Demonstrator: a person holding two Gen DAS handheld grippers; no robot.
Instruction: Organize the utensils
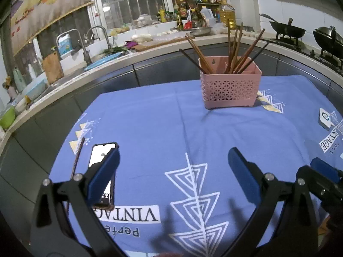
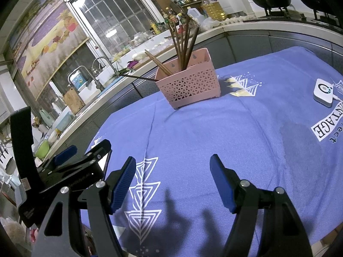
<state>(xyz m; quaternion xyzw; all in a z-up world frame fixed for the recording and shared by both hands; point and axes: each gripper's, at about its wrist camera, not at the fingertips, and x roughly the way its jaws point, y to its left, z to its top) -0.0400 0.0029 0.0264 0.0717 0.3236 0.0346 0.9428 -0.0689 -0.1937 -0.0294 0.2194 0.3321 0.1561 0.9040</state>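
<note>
While both grippers hang low over the near part of the table, the pink utensil basket (image 1: pixel 230 83) stands upright at the far middle of the blue tablecloth (image 1: pixel 163 128), near the table's far edge. Basket: rectangular, pale pink plastic, triangle-lattice sides, small feet, hanging holes on the taller back wall. Brown wooden chopsticks (image 1: pixel 234 49) fill it, fanned out: one group leans left, another splays upright and right, and a dark one sticks out low to the left. One lone dark chopstick (image 1: pixel 77 159) lies flat on the cloth at near left, just left of a phone (image 1: pixel 102 167) with a lit screen.

Left gripper (image 1: pixel 174 173): blue pads wide apart, nothing between them, printed triangle pattern showing in the gap; its left pad overlaps the phone in view, contact unclear. Right gripper (image 2: pixel 172 184): jaws apart, nothing between, only cloth below. In the right wrist view the left gripper's black frame sits just beside it on the left.

White square device (image 2: pixel 323 93) with a ring mark rests on the cloth far right, well apart from the basket.
</note>
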